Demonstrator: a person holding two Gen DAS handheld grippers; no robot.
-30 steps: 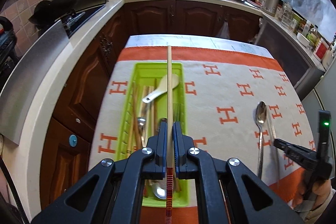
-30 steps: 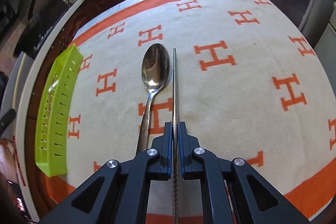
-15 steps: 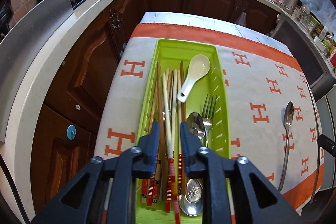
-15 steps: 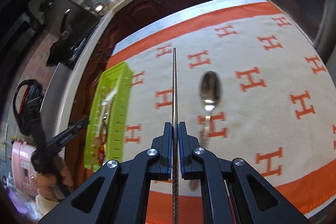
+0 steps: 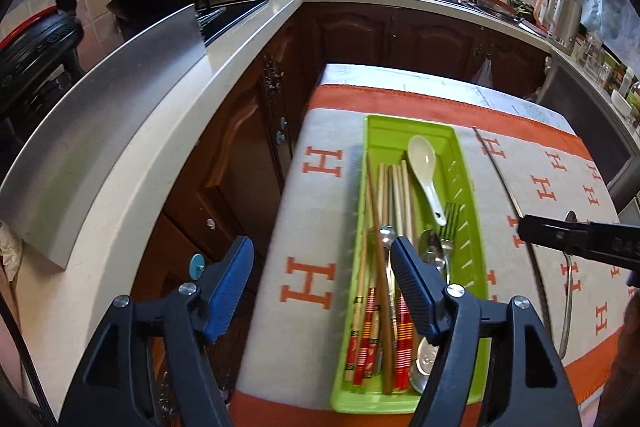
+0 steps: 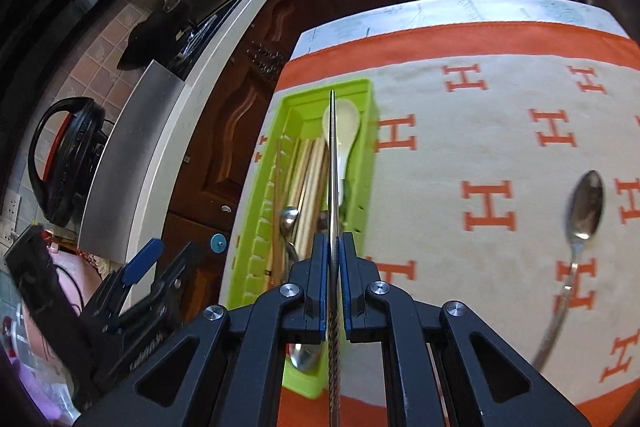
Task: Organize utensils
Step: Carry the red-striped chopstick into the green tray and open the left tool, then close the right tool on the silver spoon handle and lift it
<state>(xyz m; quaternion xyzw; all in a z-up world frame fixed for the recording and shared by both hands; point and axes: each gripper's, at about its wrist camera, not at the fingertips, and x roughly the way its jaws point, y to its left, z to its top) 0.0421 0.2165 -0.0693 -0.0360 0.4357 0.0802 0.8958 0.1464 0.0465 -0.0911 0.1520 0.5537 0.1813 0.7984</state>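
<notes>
The right gripper (image 6: 332, 291) clamps a metal chopstick (image 6: 331, 163) lengthwise above the green tray (image 6: 370, 115) — axes aligned, ready to lower. The left gripper (image 5: 322, 279) hangs open beside it; one spoon (image 6: 580, 227) lies on the bench.

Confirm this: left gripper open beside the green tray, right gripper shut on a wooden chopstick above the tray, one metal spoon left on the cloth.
One detail is wrong. The right gripper is shut on a thin metal chopstick, not a wooden one; the right wrist view shows its silver shaft. The rest holds: the left gripper is open beside the green tray, and one metal spoon lies on the cloth.
</notes>
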